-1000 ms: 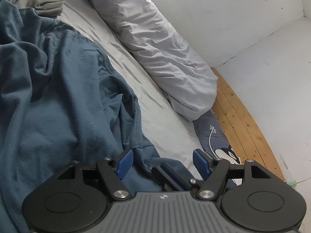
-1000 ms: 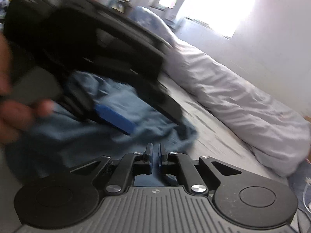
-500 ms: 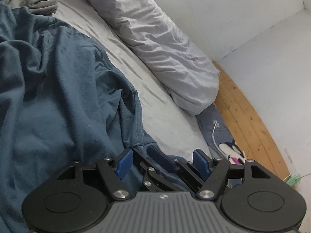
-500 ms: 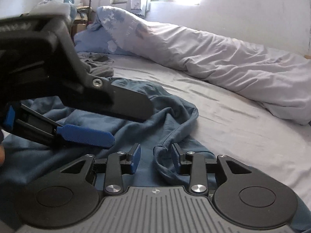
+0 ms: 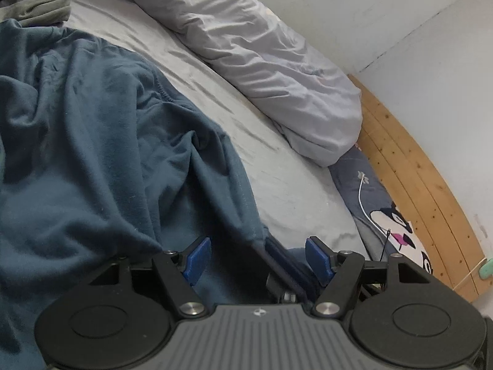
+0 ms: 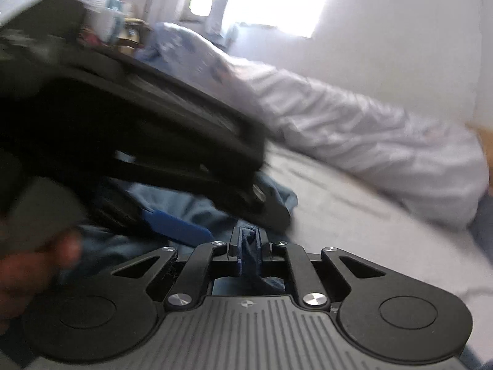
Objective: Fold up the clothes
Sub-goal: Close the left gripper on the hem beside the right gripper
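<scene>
A crumpled dark blue garment (image 5: pixel 92 154) lies spread on the grey bed sheet (image 5: pixel 277 185). My left gripper (image 5: pixel 258 256) is open, its blue pads on either side of the garment's near edge, with the right gripper's fingers showing between them. My right gripper (image 6: pixel 249 248) is shut on a bunched fold of the blue garment (image 6: pixel 249 243). The left gripper's body fills the left of the right wrist view, blurred, with a hand below it.
A long pale grey duvet roll (image 5: pixel 262 61) lies along the wall side of the bed. A grey-green garment (image 5: pixel 40 3) sits at the far left. A patterned blue pillow with a white cable (image 5: pixel 363 191) and a wooden bed edge (image 5: pixel 416 185) are at right.
My right gripper has closed from open onto the garment's edge fold. The garment edge has lifted and shifted beneath the left gripper. The right wrist view is blurred by motion.
</scene>
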`<state>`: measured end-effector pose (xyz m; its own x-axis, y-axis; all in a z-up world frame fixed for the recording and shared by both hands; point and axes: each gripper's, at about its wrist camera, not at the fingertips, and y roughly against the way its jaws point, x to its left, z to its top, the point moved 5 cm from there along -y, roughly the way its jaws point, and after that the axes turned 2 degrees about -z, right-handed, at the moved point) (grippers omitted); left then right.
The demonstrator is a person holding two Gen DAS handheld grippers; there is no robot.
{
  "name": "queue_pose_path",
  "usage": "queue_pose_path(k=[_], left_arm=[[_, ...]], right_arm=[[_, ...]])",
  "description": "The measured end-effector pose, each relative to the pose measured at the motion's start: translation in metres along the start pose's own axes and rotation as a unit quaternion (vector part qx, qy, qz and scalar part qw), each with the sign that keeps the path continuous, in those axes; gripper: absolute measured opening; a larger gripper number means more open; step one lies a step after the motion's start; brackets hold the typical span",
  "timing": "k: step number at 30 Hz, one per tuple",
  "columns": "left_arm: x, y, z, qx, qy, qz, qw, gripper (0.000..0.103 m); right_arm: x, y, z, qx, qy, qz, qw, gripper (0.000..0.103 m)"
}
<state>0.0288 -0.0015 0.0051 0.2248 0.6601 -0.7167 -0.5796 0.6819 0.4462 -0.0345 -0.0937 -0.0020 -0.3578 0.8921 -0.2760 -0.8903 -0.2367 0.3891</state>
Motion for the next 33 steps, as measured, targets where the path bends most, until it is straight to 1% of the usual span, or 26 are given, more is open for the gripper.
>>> queue_pose_path(k=[2, 3, 5, 14, 16, 18, 21, 25, 29, 33], left_arm=[[-0.002, 0.0, 0.001, -0.003, -0.005, -0.002, 1.0, 0.058], [-0.003, 0.0, 0.001, -0.004, -0.008, -0.003, 1.0, 0.051], [-0.005, 0.0, 0.001, -0.004, -0.017, 0.006, 0.9998, 0.043], [-0.011, -0.003, -0.002, 0.004, -0.051, 0.043, 0.9978, 0.034], [-0.008, -0.003, -0.002, 0.004, -0.047, 0.045, 0.9979, 0.028], [-0.005, -0.003, -0.002, 0.006, -0.04, 0.044, 0.9982, 0.016], [0.002, -0.005, -0.002, 0.011, -0.028, 0.051, 0.9982, 0.009], [0.008, -0.008, -0.002, 0.018, -0.026, 0.059, 0.9977, 0.008], [0.0, -0.011, -0.004, 0.017, -0.055, 0.076, 0.9955, 0.013], [-0.012, -0.012, -0.006, 0.012, -0.082, 0.077, 0.9936, 0.029]], right_arm=[[0.006, 0.003, -0.003, -0.006, 0.029, 0.001, 1.0, 0.008], [0.009, 0.004, -0.005, -0.006, 0.043, 0.001, 0.999, 0.008], [0.014, 0.005, -0.009, -0.007, 0.066, 0.001, 0.998, 0.008], [0.023, 0.005, -0.011, -0.018, 0.108, -0.006, 0.994, 0.006], [0.027, 0.006, -0.011, -0.023, 0.121, -0.003, 0.992, 0.004], [0.031, 0.006, -0.012, -0.024, 0.129, 0.003, 0.991, 0.004], [0.034, 0.004, -0.015, -0.019, 0.131, 0.02, 0.991, 0.004], [0.033, 0.001, -0.018, -0.007, 0.127, 0.037, 0.991, 0.004], [0.025, -0.001, -0.02, 0.004, 0.115, 0.04, 0.993, 0.004], [0.019, -0.004, -0.02, 0.007, 0.114, 0.046, 0.992, 0.004]])
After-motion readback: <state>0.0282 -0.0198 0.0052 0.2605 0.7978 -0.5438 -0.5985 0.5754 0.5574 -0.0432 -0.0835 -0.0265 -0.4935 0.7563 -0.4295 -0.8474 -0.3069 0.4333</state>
